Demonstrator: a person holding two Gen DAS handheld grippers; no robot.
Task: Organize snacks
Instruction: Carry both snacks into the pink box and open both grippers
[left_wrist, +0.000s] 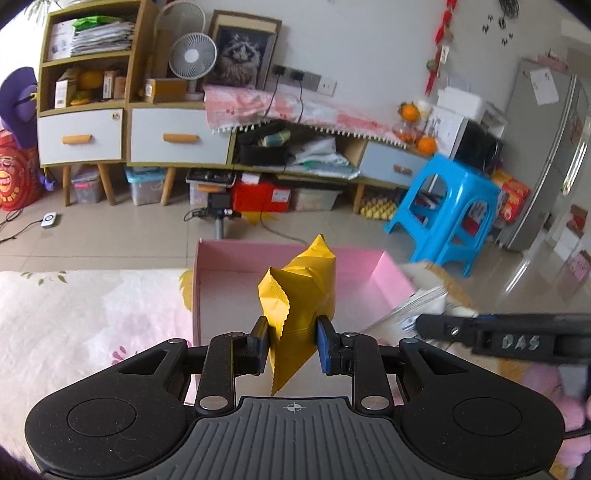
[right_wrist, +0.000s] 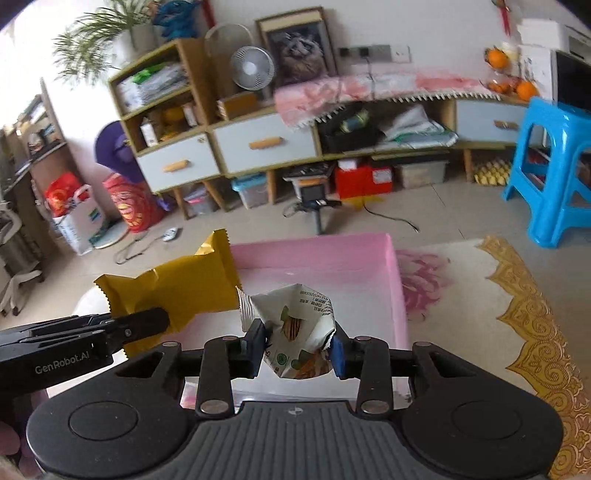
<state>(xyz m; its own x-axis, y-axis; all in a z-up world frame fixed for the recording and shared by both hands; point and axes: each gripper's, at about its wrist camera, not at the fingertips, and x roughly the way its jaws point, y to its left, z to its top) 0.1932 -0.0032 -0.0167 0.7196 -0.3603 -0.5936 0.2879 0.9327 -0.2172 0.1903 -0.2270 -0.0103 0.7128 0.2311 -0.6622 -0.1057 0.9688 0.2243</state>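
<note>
My left gripper (left_wrist: 291, 343) is shut on a yellow snack packet (left_wrist: 299, 295) and holds it above the near part of the pink box (left_wrist: 236, 258). The same packet shows in the right wrist view (right_wrist: 184, 284), with the left gripper's fingers (right_wrist: 144, 325) coming in from the left. My right gripper (right_wrist: 297, 349) is shut on a white snack packet (right_wrist: 299, 332) with a printed picture, held over the pink box (right_wrist: 395, 295). The right gripper's arm shows at the right of the left wrist view (left_wrist: 517, 339), with the white packet (left_wrist: 413, 310) blurred beside it.
The box sits on a table with a floral cloth (left_wrist: 74, 325) that has a gold pattern (right_wrist: 535, 325) at the right. Beyond the table are a tiled floor, a blue plastic stool (left_wrist: 450, 206), a low cabinet with drawers (left_wrist: 177, 136) and a fridge (left_wrist: 546, 147).
</note>
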